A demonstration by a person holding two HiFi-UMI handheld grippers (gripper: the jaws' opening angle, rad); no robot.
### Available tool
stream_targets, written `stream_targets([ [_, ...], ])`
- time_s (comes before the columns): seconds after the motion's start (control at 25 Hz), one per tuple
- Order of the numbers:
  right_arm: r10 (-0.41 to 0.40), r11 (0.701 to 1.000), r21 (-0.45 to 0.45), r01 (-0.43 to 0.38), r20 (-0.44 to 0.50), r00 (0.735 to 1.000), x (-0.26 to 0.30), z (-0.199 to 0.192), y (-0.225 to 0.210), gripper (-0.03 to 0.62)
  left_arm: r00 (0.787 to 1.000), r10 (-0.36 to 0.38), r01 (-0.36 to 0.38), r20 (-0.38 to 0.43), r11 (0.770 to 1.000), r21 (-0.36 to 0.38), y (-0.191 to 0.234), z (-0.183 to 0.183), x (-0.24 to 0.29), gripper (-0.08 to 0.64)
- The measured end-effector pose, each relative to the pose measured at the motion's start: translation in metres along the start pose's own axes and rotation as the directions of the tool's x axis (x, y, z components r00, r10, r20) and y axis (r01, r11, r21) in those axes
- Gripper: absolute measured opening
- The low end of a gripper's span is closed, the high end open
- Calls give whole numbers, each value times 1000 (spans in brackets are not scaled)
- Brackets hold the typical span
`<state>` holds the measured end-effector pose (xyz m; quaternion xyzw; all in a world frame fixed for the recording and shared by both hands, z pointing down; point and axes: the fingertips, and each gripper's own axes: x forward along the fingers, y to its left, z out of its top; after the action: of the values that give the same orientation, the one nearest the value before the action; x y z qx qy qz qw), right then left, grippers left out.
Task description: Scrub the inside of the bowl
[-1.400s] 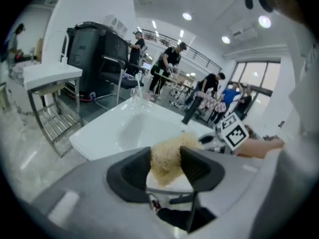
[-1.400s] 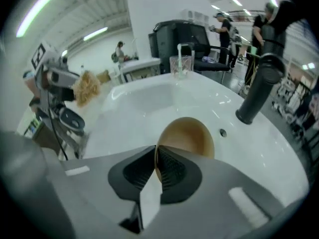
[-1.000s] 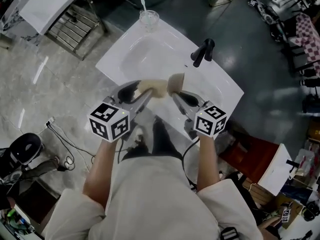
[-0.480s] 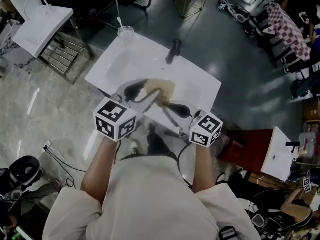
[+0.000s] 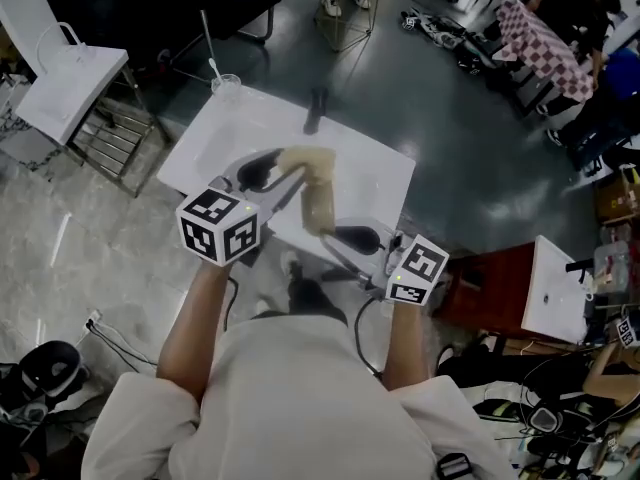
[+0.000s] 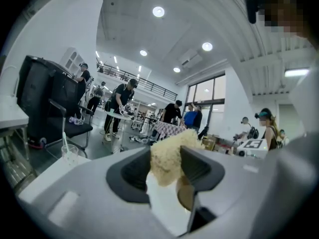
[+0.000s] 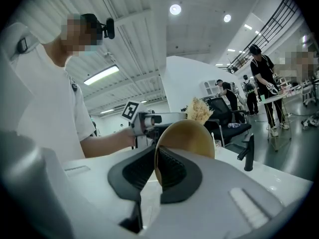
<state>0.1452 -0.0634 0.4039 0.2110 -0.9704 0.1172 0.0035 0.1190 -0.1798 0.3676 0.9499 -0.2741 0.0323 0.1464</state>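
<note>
1. We hold the left gripper (image 6: pixel 165 169) with its jaws closed on a pale yellow scrubbing sponge (image 6: pixel 169 151). The sponge fills the gap between the two dark pads and sticks out past their tips.
2. The right gripper (image 7: pixel 155 171) has its jaws nearly together, clamped on the rim of the tan bowl (image 7: pixel 187 136), one pad on each side of the thin wall.
3. In the head view, the bowl (image 5: pixel 318 203) is lifted off the surface and stands on edge. It hangs over the near part of the white tabletop (image 5: pixel 375 168), between the two marker cubes.
4. The sponge (image 5: pixel 298 158) meets the bowl at the end farthest from the right gripper (image 5: pixel 338 236), and the left gripper (image 5: pixel 272 173) reaches in from the left.
5. From the right gripper view, the sponge (image 7: pixel 199 111) pokes up above the bowl's far rim, with the left gripper (image 7: pixel 149 119) just behind it. We cannot tell from any view whether the sponge is pressed into the hollow of the bowl.
6. The tabletop has a shallow basin sunk into it. A black faucet (image 5: pixel 316 108) stands at its far edge, and a clear glass (image 5: pixel 226 86) with a white stick in it sits at the far left corner.
7. Both the faucet and the glass stand well apart from the bowl and the sponge.
</note>
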Motion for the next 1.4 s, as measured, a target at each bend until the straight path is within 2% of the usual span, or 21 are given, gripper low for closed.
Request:
stream_targets([
  [0.12, 35, 999, -2, -35, 32, 999, -7, 6, 11, 20, 1000, 23, -23, -8, 999, -26, 7, -9, -2, 189],
  [0.28, 45, 999, -18, -44, 90, 995, -13, 23, 20, 20, 997, 62, -64, -38, 996, -56, 15, -27, -9, 187],
  [0.48, 61, 998, -21, -58, 186, 981, -9, 49, 22, 18, 994, 65, -73, -85, 992, -99, 18, -50, -22, 186],
  [0.6, 22, 1000, -1, -22, 248, 969, -5, 65, 12, 18, 993, 29, -44, -118, 991, -124, 12, -61, -31, 184],
  [0.72, -50, 999, 22, 46, 268, 962, -1, 72, -6, 18, 991, -9, -11, -136, 989, -145, 5, -68, -40, 183],
  [0.88, -123, 992, 55, 113, 240, 963, 8, 63, -27, 18, 988, -64, 42, -138, 987, -156, -6, -73, -46, 183],
  [1.08, -183, 982, 75, 172, 170, 968, 24, 42, -38, 18, 991, -83, 66, -108, 987, -149, -10, -61, -60, 183],
  [1.28, -201, 979, -2, 202, 44, 978, 45, 18, -41, 18, 998, -33, 26, -58, 993, -119, 7, -41, -76, 183],
  [1.4, -191, 980, -69, 187, -52, 980, 55, 3, -34, 18, 1000, -10, 8, -25, 996, -89, 13, -23, -80, 183],
])
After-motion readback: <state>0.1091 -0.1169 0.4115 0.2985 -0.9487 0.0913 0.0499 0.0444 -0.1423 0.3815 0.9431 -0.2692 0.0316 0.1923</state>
